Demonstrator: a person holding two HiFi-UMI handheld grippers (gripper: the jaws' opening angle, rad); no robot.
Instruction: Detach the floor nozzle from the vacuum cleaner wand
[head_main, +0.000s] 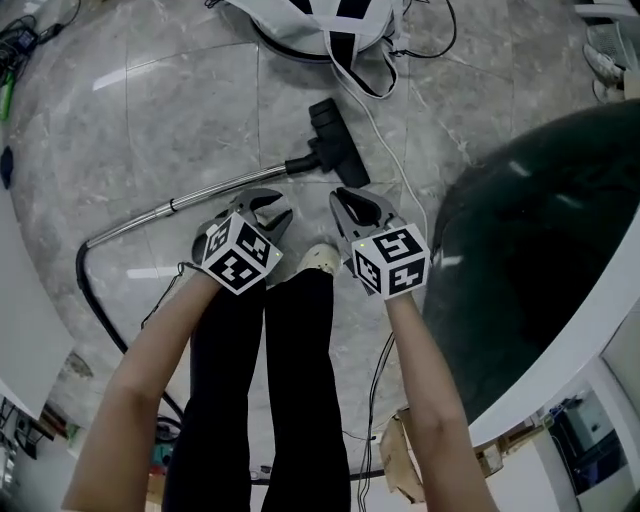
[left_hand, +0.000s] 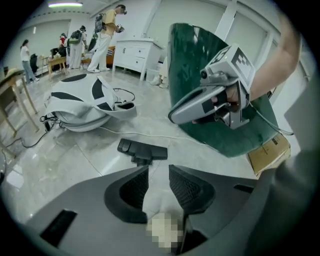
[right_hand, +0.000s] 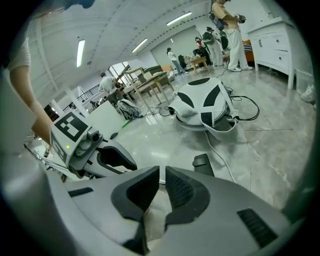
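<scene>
A: How are the two grippers held?

B: The left gripper (head_main: 272, 207) is carried on a bare forearm (head_main: 148, 380) that is stretched forward, and it is pointed steeply down at the grey tiled floor (head_main: 180, 110). Its jaws are parted. Only floor and a pale shoe (head_main: 320, 258) are seen through the gap, so nothing is gripped. The right gripper (head_main: 348, 207) is held in the same way on the other forearm, just beside the left one, with legs in black trousers seen below and between them. Its jaws are drawn together to a thin slit, and nothing is clamped in them.

A: And where is the floor nozzle found?

B: The floor nozzle (head_main: 335, 140) is laid flat on the floor ahead of both grippers, apart from them and untouched. In the head view it is seen just beyond the right gripper's tips. It is still joined by its black neck to the chrome wand (head_main: 215, 195), which is run leftward past the left gripper's tips to a black hose (head_main: 93, 300).

A: What is seen farther out?

B: A white-and-black rounded body (head_main: 330, 25) is set beyond the nozzle, and a white cable (head_main: 376, 122) is trailed from it past the nozzle. A dark green rounded piece of furniture (head_main: 530, 260) is placed to the right.
</scene>
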